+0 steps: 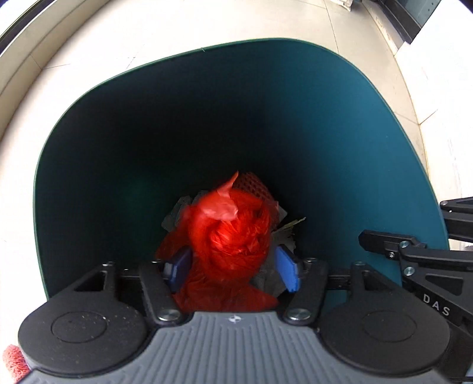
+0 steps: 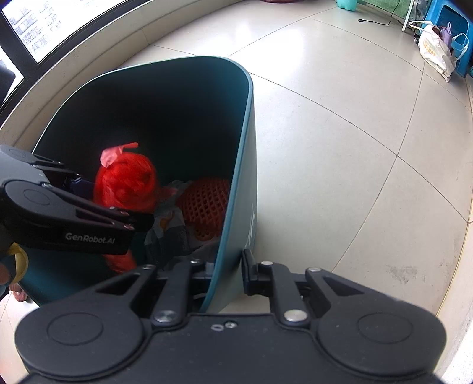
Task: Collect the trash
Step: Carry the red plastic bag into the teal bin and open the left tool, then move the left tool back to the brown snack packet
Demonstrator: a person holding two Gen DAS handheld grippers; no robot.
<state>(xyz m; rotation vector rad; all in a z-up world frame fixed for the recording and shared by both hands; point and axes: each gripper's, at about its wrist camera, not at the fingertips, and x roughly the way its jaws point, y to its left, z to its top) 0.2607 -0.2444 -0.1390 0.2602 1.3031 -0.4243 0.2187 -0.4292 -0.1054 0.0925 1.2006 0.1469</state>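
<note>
A knotted red plastic bag (image 1: pixel 230 233) sits low inside the teal trash bin (image 1: pixel 325 118), on top of other rubbish. My left gripper (image 1: pixel 233 265) reaches down into the bin, its blue pads (image 1: pixel 288 271) on either side of the bag, open with a slim gap showing. In the right wrist view the red bag (image 2: pixel 127 180) lies just past the left gripper (image 2: pixel 111 201). A red foam net (image 2: pixel 204 203) and grey wrappers (image 2: pixel 168 233) lie beside it. My right gripper (image 2: pixel 226 265) is shut on the bin's wall (image 2: pixel 245 177), one finger inside and one outside.
The bin stands on a pale tiled floor (image 2: pixel 340 133) close to a low ledge under a window (image 2: pixel 59 73). Far off at the right are a white tote bag (image 2: pixel 434 50), a blue stool (image 2: pixel 455 17) and a black cable (image 2: pixel 375 22).
</note>
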